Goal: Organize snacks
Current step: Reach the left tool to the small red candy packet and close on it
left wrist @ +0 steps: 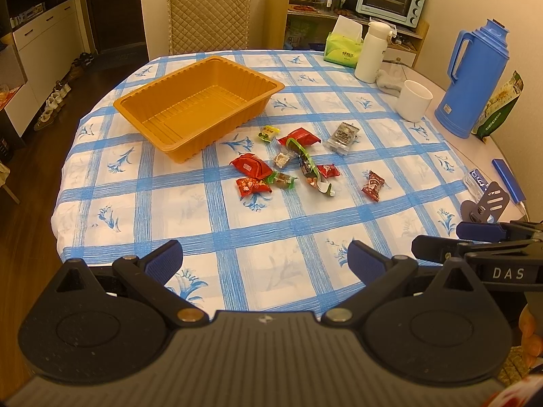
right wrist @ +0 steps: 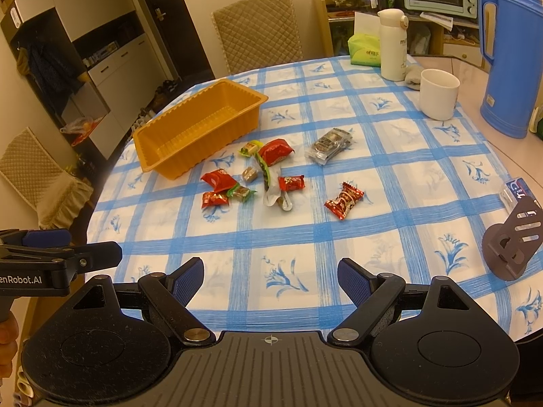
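Note:
An empty orange plastic tray [left wrist: 244,78] [right wrist: 159,166] stands on the blue-checked tablecloth, far left. Several wrapped snacks lie loose to its right: red packets [left wrist: 250,165] [right wrist: 275,151], a long green-edged wrapper [left wrist: 307,162] [right wrist: 268,179], a clear packet [left wrist: 342,137] [right wrist: 329,145] and a red-brown candy [left wrist: 372,186] [right wrist: 343,200] set apart on the right. My left gripper [left wrist: 264,261] is open and empty over the near table edge. My right gripper [right wrist: 270,279] is open and empty beside it; its side shows in the left wrist view [left wrist: 475,240].
A white cup [left wrist: 413,100] [right wrist: 437,94], white bottle [left wrist: 371,52] [right wrist: 393,44], tissue pack [left wrist: 341,51] and blue thermos [left wrist: 473,78] [right wrist: 509,54] stand at the back right. A grey phone stand [left wrist: 488,203] [right wrist: 516,240] sits near the right edge. A chair [left wrist: 208,17] stands behind the table.

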